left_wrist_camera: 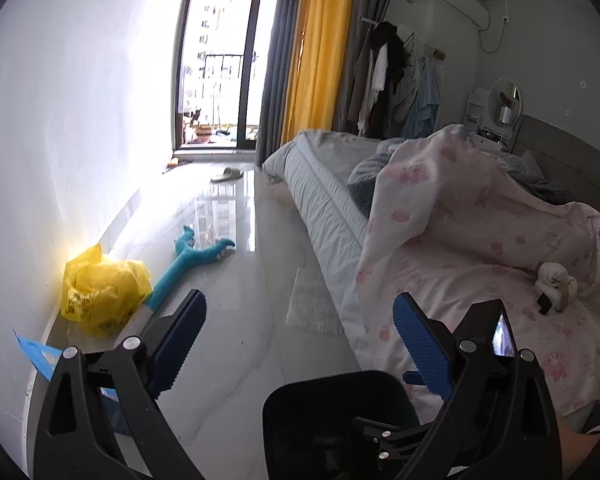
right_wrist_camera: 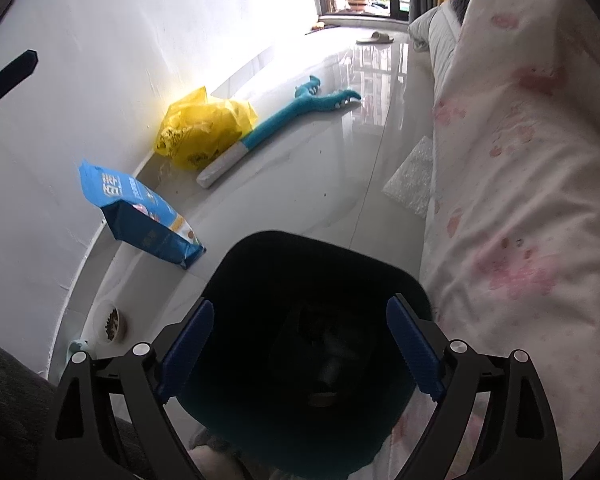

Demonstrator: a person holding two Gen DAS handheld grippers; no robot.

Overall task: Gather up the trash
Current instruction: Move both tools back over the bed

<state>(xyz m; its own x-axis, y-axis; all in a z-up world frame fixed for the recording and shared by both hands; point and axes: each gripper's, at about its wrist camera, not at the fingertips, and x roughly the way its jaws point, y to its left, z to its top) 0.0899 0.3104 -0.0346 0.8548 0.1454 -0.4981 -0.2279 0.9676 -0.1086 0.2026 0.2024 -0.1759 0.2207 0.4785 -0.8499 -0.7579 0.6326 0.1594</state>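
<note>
A dark blue trash bin (right_wrist_camera: 300,344) stands on the floor beside the bed; it also shows in the left wrist view (left_wrist_camera: 332,412). My right gripper (right_wrist_camera: 300,328) is open and hovers over the bin's mouth. My left gripper (left_wrist_camera: 300,324) is open and empty above the floor, with the right gripper's body (left_wrist_camera: 488,344) beside it. A crumpled white tissue wad (left_wrist_camera: 556,280) lies on the pink-patterned bedsheet (left_wrist_camera: 480,264). A yellow plastic bag (left_wrist_camera: 100,292) sits against the wall, also in the right wrist view (right_wrist_camera: 204,128). A white bubble-wrap sheet (left_wrist_camera: 312,300) lies by the bed.
A blue pet-food bag (right_wrist_camera: 140,212) leans on the wall near a small food bowl (right_wrist_camera: 110,322). A teal plush toy (right_wrist_camera: 292,116) lies on the glossy floor. A slipper (left_wrist_camera: 228,175) lies near the balcony door. Clothes hang on a rack (left_wrist_camera: 392,80).
</note>
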